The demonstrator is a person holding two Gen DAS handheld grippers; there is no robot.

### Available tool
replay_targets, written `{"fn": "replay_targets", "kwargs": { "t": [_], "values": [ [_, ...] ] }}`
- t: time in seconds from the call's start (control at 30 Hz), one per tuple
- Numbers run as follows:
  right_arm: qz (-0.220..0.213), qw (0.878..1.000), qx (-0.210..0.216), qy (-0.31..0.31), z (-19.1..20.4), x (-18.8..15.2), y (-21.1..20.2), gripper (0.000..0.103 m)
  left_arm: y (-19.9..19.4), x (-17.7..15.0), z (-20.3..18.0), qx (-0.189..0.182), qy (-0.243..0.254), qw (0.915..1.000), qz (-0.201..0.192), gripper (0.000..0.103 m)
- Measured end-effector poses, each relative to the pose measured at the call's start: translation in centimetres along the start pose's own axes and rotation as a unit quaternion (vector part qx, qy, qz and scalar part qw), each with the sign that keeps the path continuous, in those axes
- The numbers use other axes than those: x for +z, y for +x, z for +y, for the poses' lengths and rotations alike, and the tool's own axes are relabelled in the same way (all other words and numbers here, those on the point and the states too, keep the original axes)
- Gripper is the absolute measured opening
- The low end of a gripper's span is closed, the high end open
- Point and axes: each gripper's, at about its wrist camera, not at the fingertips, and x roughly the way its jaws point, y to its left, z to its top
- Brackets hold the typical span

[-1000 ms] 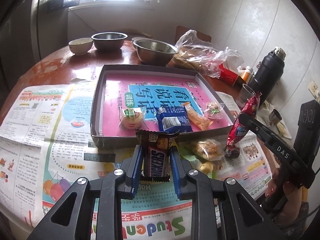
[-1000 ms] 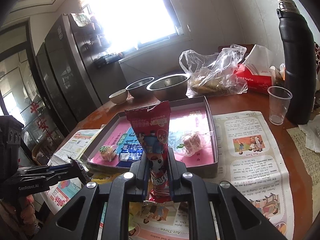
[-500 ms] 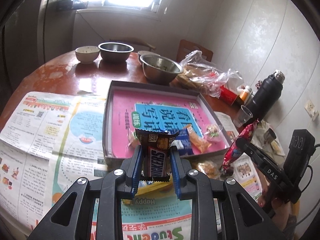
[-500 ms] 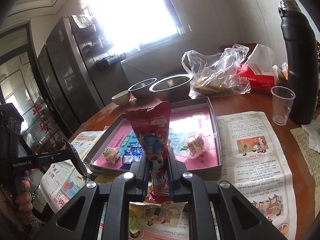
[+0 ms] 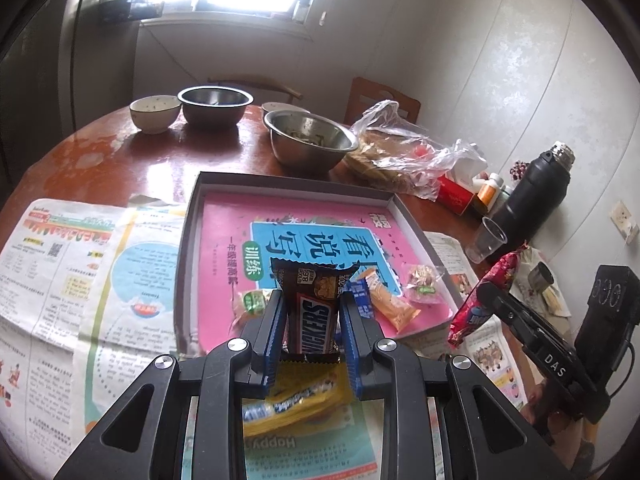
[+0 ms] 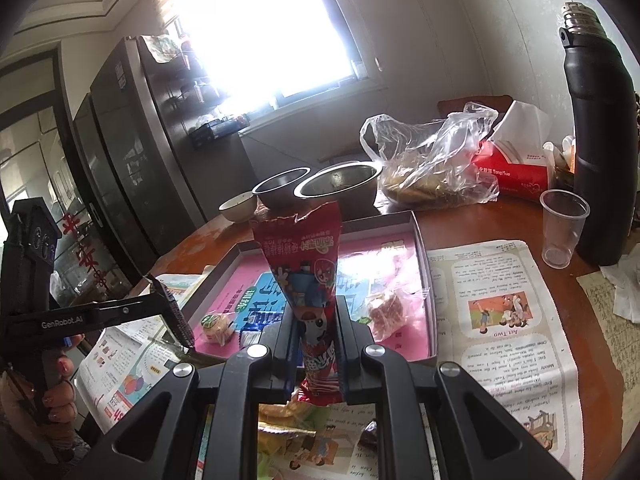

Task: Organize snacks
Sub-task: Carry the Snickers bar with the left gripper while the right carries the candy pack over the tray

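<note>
Lying beyond both sets of fingers, the shallow box on the bench holds several snacks; left gripper clamps a stiff, light Snickers bar mid-body. Right gripper pinches a soft, crinkly red packet low; likely slippery.

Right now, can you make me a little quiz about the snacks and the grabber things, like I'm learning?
1. True or false: the left gripper is clamped on a Snickers bar.
2. What colour is the long snack packet in the right gripper? A green, B red, C white.
3. Fill in: the clear plastic cup stands beside the black ____.

Key: 1 true; 2 B; 3 flask.
</note>
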Motion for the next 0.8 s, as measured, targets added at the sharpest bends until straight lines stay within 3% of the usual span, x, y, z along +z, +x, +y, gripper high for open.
{"fn": "replay_targets", "kwargs": {
  "t": [0.8],
  "values": [
    [0.037, 0.999, -0.011, -0.013, 0.1, 1.0, 5.1, 0.016, 5.4, 0.8, -0.3, 0.013, 0.015, 0.9994, 0.03, 0.028]
  ]
}}
